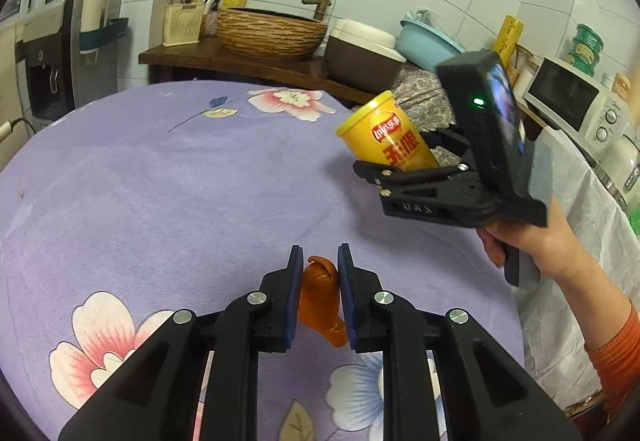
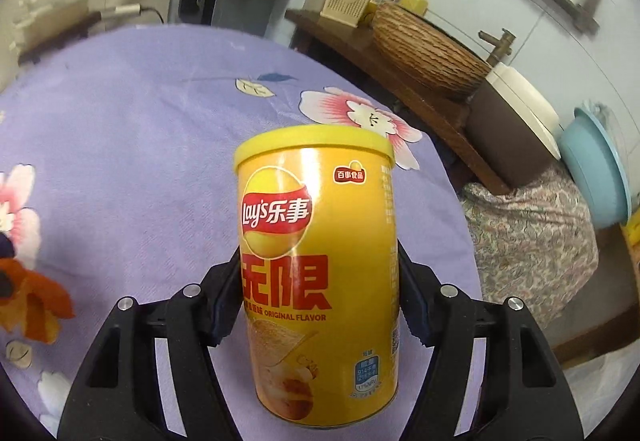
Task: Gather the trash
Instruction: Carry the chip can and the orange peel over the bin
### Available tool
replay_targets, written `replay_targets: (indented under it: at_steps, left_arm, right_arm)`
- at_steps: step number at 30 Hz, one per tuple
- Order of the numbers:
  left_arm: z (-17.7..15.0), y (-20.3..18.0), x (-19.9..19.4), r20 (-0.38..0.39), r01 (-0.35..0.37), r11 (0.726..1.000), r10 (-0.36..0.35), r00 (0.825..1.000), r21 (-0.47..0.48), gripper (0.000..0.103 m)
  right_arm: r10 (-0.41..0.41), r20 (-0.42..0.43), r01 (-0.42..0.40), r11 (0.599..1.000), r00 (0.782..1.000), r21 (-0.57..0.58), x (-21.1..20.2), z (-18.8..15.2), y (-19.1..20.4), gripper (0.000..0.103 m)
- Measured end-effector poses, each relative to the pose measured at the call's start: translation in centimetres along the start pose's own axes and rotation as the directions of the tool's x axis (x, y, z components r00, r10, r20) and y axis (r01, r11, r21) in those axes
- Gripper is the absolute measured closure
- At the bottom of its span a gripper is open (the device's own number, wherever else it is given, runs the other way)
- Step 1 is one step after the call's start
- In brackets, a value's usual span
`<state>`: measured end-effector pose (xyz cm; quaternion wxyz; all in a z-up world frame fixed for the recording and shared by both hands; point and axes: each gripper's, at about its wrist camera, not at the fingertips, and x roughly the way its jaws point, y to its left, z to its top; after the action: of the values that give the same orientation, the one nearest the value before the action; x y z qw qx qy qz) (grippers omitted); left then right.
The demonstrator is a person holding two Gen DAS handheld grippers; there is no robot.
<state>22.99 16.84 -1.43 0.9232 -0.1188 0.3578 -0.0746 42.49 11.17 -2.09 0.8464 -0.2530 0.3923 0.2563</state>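
My left gripper is shut on a curled piece of orange peel, held just above the purple flowered tablecloth. The same orange peel shows at the left edge of the right wrist view. My right gripper is shut on a yellow Lay's chip can, with a pad pressed against each side. In the left wrist view the chip can hangs tilted over the table's far right edge in the right gripper, which a person's hand holds.
Behind the table runs a wooden counter with a woven basket, a brown box and a blue basin. A microwave stands at the right and a water dispenser at the left.
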Motion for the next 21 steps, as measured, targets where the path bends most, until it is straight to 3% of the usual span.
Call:
replay_targets:
  at_steps: [10,21]
  left_arm:
    - [-0.7,-7.4,1.0,-0.014,0.124,0.990,-0.123,0.992,0.063,0.085]
    - [-1.3,-16.6,4.6,-0.084,0.251,0.954,-0.239,0.967,0.167,0.085]
  right_arm:
    - [0.042,0.138,-0.066,0.984,0.989,0.167,-8.7,-9.0,-4.1,0.037]
    - [-0.096,0.101,0.053,0.930,0.990,0.363,-14.3,-21.6,-11.5,0.037]
